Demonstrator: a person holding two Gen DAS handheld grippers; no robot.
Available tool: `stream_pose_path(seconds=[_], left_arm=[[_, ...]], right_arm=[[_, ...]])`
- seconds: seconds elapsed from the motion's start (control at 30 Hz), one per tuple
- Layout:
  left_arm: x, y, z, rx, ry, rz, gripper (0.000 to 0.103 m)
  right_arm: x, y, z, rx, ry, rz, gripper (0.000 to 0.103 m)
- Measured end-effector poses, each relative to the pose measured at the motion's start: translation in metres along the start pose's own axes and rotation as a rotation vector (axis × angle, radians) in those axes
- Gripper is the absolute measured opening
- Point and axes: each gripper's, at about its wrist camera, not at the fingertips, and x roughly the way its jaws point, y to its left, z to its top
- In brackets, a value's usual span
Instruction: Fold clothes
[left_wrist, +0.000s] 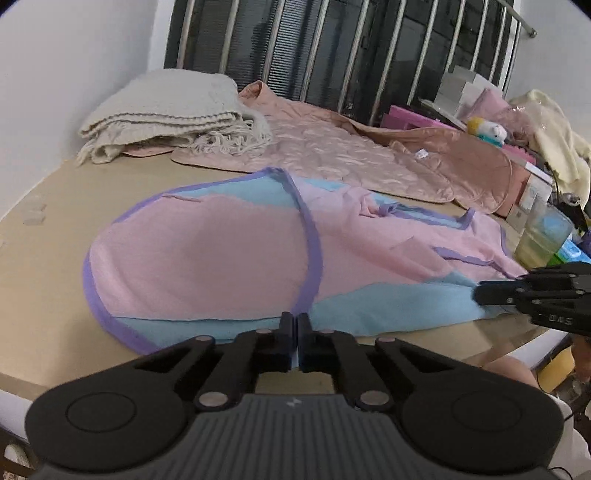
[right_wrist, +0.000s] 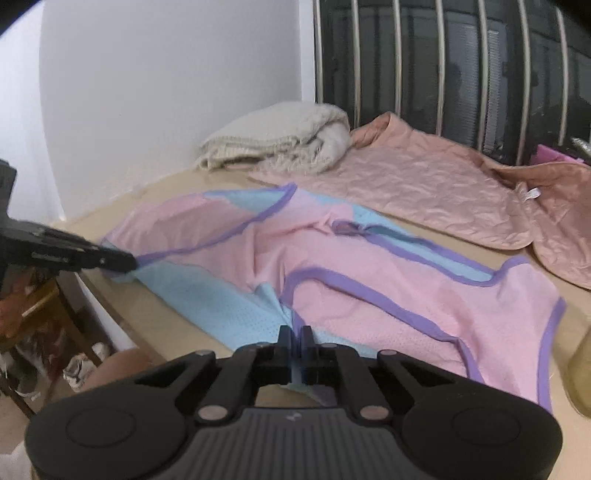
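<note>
Pink-and-blue mesh garment with purple binding (left_wrist: 229, 266), spread flat across the middle of a beige tabletop (left_wrist: 48, 295); in the left wrist view its blue hem runs along the near edge from 6 to 3 o'clock. Quilted salmon-pink satin cover (left_wrist: 325, 147), crumpled, lying beyond the garment at 12 to 2 o'clock, against a dark window with pale metal bars (left_wrist: 332, 48). Folded cream knitted blanket with fringe (left_wrist: 166, 110), at 11 o'clock, partly overlapping the satin cover's left end. Clutter of boxes, a pale yellow cloth and a small plush toy (left_wrist: 487, 129), at 2 o'clock along the table's far right. Left gripper (left_wrist: 297, 319), black, two-fingered, at 6 o'clock, fingers pressed together and pinching the blue hem. Right gripper (right_wrist: 295, 332), same make, fingers likewise pressed together on the blue hem farther along the same edge; in the left wrist view it enters at 3 o'clock with blue fabric at its tip.
</note>
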Motion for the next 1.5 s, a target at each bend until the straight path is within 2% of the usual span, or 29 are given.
stream_pose_path(seconds=[0.13,0.2,0.27,0.33,0.4,0.43,0.5,0.57,0.63,0.67,0.7,0.83,0.93,1.03,1.07,1.1,1.17,1.23,1.37,1.43,1.47,1.5], left_arm=[[-0.016,0.006,0.000,-0.013,-0.013,-0.034,0.001],[-0.018,0.004,-0.004,0.006,-0.001,-0.040,0.001],[-0.017,0.001,-0.008,0.031,0.020,-0.037,0.002],[-0.015,-0.001,-0.010,0.059,0.035,-0.055,0.004],[-0.015,-0.007,-0.001,0.068,0.021,-0.060,0.010],[-0.013,-0.010,0.006,0.064,0.012,-0.060,0.013],[-0.010,-0.016,0.020,0.057,-0.005,-0.059,0.029],[0.007,-0.028,0.033,0.061,-0.013,-0.046,0.034],[0.028,-0.041,0.036,0.070,0.011,-0.024,0.034],[0.037,-0.047,0.036,0.075,0.028,-0.009,0.034],[0.046,-0.052,0.036,0.080,0.044,0.006,0.034],[0.052,-0.057,0.026,0.112,0.036,0.050,0.033],[0.052,-0.058,0.018,0.135,0.019,0.079,0.034],[0.047,-0.056,0.019,0.118,0.036,0.051,0.034],[0.045,-0.055,0.021,0.111,0.038,0.041,0.035],[0.043,-0.056,0.023,0.111,0.028,0.038,0.036],[0.038,-0.056,0.026,0.110,0.010,0.032,0.043],[0.043,-0.058,0.027,0.113,0.015,0.034,0.045],[0.052,-0.061,0.022,0.113,0.031,0.069,0.045],[0.051,-0.064,0.019,0.124,0.022,0.083,0.045],[0.051,-0.066,0.018,0.129,0.018,0.089,0.045],[0.051,-0.066,0.017,0.131,0.015,0.092,0.045]], right_arm=[[-0.035,0.001,-0.005,0.050,-0.041,0.041,0.003],[-0.041,-0.001,-0.011,0.076,-0.015,0.061,0.004],[-0.038,-0.005,-0.016,0.097,0.032,0.044,0.006],[-0.036,-0.011,-0.016,0.116,0.033,0.028,0.012],[-0.035,-0.022,-0.008,0.172,-0.003,0.022,0.028],[-0.032,-0.028,-0.001,0.202,-0.018,0.012,0.031],[-0.015,-0.039,0.013,0.244,-0.009,-0.010,0.038],[0.012,-0.047,0.023,0.280,0.032,-0.033,0.038],[0.037,-0.047,0.029,0.305,0.068,-0.045,0.032],[0.040,-0.044,0.030,0.291,0.057,-0.071,0.008],[0.037,-0.042,0.028,0.282,0.047,-0.102,0.001],[0.016,-0.043,0.019,0.268,0.013,-0.215,0.000],[0.001,-0.053,0.012,0.272,-0.003,-0.241,0.002],[-0.002,-0.053,0.019,0.242,0.021,-0.206,0.019],[-0.003,-0.053,0.023,0.235,0.014,-0.189,0.034],[-0.004,-0.054,0.029,0.236,-0.019,-0.181,0.039],[0.000,-0.056,0.044,0.199,-0.060,-0.183,0.039],[0.026,-0.055,0.062,0.100,-0.044,-0.182,0.042],[0.095,-0.054,0.086,0.026,0.079,-0.105,0.042],[0.115,-0.056,0.093,0.082,0.101,-0.087,0.042],[0.124,-0.058,0.096,0.119,0.114,-0.074,0.037],[0.130,-0.062,0.097,0.156,0.124,-0.067,0.015]])
